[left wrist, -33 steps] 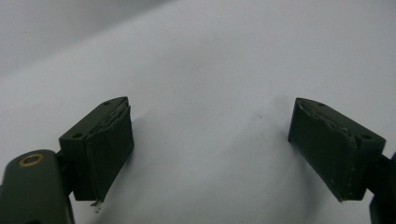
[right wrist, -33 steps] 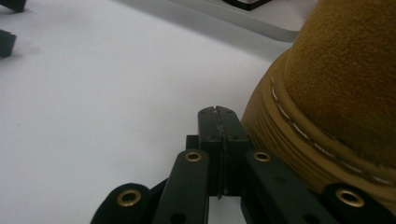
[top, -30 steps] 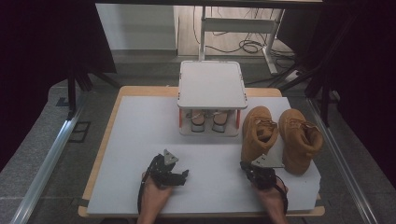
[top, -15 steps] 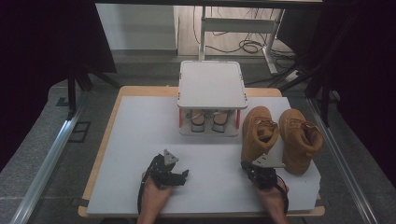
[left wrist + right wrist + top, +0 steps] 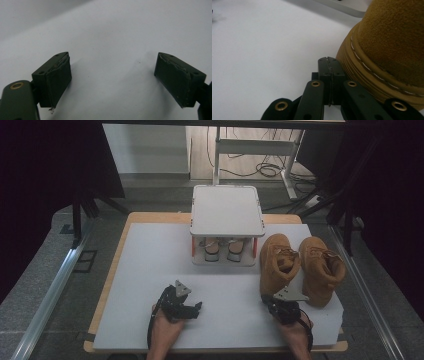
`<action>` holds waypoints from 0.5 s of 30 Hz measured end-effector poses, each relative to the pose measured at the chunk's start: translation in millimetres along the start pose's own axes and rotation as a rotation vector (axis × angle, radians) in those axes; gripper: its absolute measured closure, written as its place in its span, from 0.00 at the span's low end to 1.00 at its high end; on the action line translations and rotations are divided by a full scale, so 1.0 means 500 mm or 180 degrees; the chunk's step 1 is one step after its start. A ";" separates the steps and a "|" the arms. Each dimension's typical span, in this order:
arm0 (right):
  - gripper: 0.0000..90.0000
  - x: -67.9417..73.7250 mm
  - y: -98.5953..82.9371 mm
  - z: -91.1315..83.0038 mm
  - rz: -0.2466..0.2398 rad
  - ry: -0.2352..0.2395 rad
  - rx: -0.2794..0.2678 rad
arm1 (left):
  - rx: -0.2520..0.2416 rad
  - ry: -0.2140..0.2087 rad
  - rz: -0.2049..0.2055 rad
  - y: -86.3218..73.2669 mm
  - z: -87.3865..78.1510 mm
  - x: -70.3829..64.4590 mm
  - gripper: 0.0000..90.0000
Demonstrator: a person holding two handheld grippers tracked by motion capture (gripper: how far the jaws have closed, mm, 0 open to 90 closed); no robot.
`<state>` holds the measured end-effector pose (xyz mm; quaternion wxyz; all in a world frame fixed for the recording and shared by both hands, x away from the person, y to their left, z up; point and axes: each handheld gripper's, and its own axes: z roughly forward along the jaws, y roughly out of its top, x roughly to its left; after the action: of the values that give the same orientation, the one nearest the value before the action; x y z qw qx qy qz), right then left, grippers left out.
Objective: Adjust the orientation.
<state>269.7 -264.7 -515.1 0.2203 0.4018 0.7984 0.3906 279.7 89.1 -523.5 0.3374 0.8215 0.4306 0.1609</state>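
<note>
The right hand-held gripper (image 5: pixel 329 82) rests on the counter (image 5: pixel 150 270), jaws pressed together on nothing, just beside the near boot (image 5: pixel 392 47); the left hand-held gripper (image 5: pixel 112 80) gapes wide; better to spread the right jaws, then pinch the boot's collar firmly.

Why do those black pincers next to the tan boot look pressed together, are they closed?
Yes, shut and empty. The right gripper has both jaws meeting along one seam, nothing between them, beside the boot's toe.

White-topped counter (image 5: pixel 150 270) carrying two tan boots (image 5: pixel 278 262) just ahead of the right hand-held gripper (image 5: pixel 283 306), white rack (image 5: pixel 226 215) farther ahead.
</note>
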 end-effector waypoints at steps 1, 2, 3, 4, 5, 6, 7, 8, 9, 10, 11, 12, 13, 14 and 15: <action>1.00 -0.001 -0.001 -0.001 -0.0004 -0.0005 0.0003 | 0.0001 0.0000 0.0000 0.000 0.000 0.000 0.15; 1.00 -0.001 -0.001 -0.002 0.0001 -0.0009 0.0007 | 0.0000 0.0000 0.0000 0.000 0.000 0.000 0.15; 1.00 -0.002 -0.002 -0.003 0.0000 -0.0014 0.0008 | 0.0000 0.0000 -0.0001 0.000 0.000 0.000 0.15; 1.00 -0.003 -0.003 -0.004 0.0004 -0.0014 0.0008 | 0.0000 0.0000 -0.0001 0.000 0.000 0.000 0.15; 1.00 -0.004 -0.004 -0.006 0.0002 -0.0019 0.0015 | 0.0000 0.0000 -0.0001 0.000 0.000 0.000 0.15; 1.00 -0.005 -0.005 -0.007 0.0001 -0.0022 0.0012 | 0.0000 0.0000 -0.0001 0.000 0.000 0.000 0.15; 1.00 -0.006 -0.006 -0.009 0.0010 -0.0021 0.0012 | 0.0000 0.0000 0.0000 0.000 0.000 0.000 0.15; 1.00 -0.008 -0.007 -0.010 0.0010 -0.0024 0.0015 | 0.0000 0.0000 0.0000 0.000 0.000 0.000 0.15; 1.00 -0.009 -0.008 -0.012 0.0014 -0.0031 0.0014 | 0.0000 0.0000 0.0000 0.000 0.000 0.000 0.15; 1.00 -0.010 -0.009 -0.013 0.0014 -0.0028 0.0015 | 0.0000 0.0000 0.0000 0.000 0.000 0.000 0.15; 1.00 -0.011 -0.010 -0.015 0.0014 -0.0030 0.0016 | 0.0000 0.0000 -0.0001 0.000 0.000 0.000 0.15; 1.00 -0.012 -0.011 -0.016 0.0015 -0.0033 0.0016 | 0.0000 0.0000 0.0000 0.000 0.000 0.000 0.15; 1.00 -0.014 -0.012 -0.017 0.0011 -0.0029 0.0018 | -0.0001 0.0000 -0.0001 0.000 0.000 0.000 0.15; 1.00 -0.015 -0.013 -0.018 0.0018 -0.0028 0.0021 | 0.0000 0.0000 0.0000 0.000 0.000 0.000 0.15; 1.00 -0.016 -0.014 -0.020 0.0017 -0.0034 0.0022 | -0.0001 0.0000 -0.0001 0.000 0.000 0.000 0.15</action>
<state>264.6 -278.3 -514.5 0.2222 0.4068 0.7975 0.3862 279.7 89.1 -523.5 0.3375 0.8214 0.4307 0.1610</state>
